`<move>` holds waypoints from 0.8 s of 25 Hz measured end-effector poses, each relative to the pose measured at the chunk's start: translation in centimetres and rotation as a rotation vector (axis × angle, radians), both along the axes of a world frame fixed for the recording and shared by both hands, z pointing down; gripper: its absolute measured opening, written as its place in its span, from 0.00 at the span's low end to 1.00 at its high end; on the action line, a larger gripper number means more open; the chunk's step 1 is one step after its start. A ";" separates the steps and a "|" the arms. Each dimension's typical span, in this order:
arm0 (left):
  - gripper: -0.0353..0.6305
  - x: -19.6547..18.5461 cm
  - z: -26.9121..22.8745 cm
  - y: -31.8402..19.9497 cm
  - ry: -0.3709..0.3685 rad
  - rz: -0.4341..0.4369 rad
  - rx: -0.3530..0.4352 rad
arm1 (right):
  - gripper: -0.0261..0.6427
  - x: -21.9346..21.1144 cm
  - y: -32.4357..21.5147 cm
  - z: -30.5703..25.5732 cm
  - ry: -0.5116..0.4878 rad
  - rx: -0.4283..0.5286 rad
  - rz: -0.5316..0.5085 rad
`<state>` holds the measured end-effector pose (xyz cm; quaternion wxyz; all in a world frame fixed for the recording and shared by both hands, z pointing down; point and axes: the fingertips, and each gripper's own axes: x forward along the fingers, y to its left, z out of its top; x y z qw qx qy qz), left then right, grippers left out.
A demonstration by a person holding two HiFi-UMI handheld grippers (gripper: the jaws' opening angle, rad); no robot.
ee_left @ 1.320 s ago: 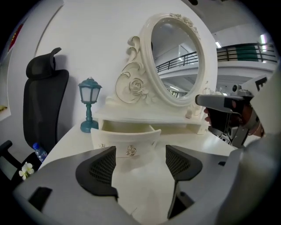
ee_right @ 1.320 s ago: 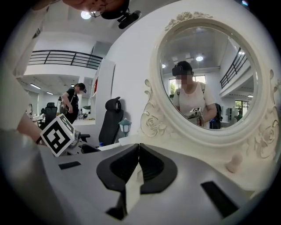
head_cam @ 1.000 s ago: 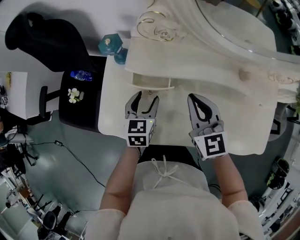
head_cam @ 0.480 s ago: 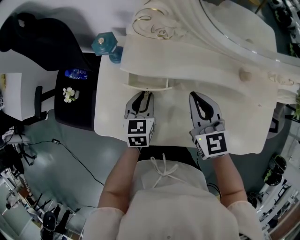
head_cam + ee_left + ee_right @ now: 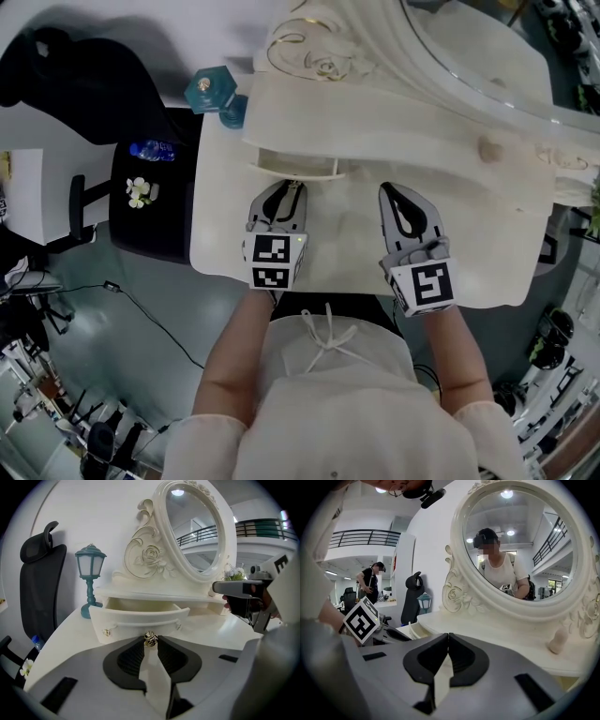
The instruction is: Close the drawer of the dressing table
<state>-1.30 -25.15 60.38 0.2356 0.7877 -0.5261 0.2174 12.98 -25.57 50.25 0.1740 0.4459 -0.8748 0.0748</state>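
The cream drawer (image 5: pixel 298 167) (image 5: pixel 140 616) of the dressing table stands pulled out under the mirror shelf. Its small gold middle knob (image 5: pixel 150 639) sits right between the tips of my left gripper (image 5: pixel 150 643) (image 5: pixel 289 190). The jaws are closing, and their tips touch the knob on both sides. My right gripper (image 5: pixel 392 193) (image 5: pixel 447 637) hovers over the tabletop (image 5: pixel 225 216) to the right of the drawer. Its jaws are shut, with nothing in them.
An oval mirror (image 5: pixel 197 531) in a carved frame rises behind the drawer. A teal lantern lamp (image 5: pixel 90 581) (image 5: pixel 214 91) stands at the table's left back corner. A black office chair (image 5: pixel 40 588) and a dark side stand (image 5: pixel 155 197) are to the left.
My left gripper's jaws stood wide apart before the drawer front and have since drawn in onto the knob. The right gripper has held still.
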 end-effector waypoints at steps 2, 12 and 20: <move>0.21 -0.2 -0.1 -0.3 -0.001 0.009 -0.002 | 0.05 -0.2 0.0 -0.1 0.004 0.004 -0.005; 0.21 0.3 -0.2 -2.1 0.024 0.012 -0.008 | 0.05 -0.1 -1.0 -0.2 0.011 -0.006 0.020; 0.21 0.4 -0.3 -4.2 0.026 0.020 -0.013 | 0.05 0.7 -1.8 -0.4 -0.002 -0.015 0.049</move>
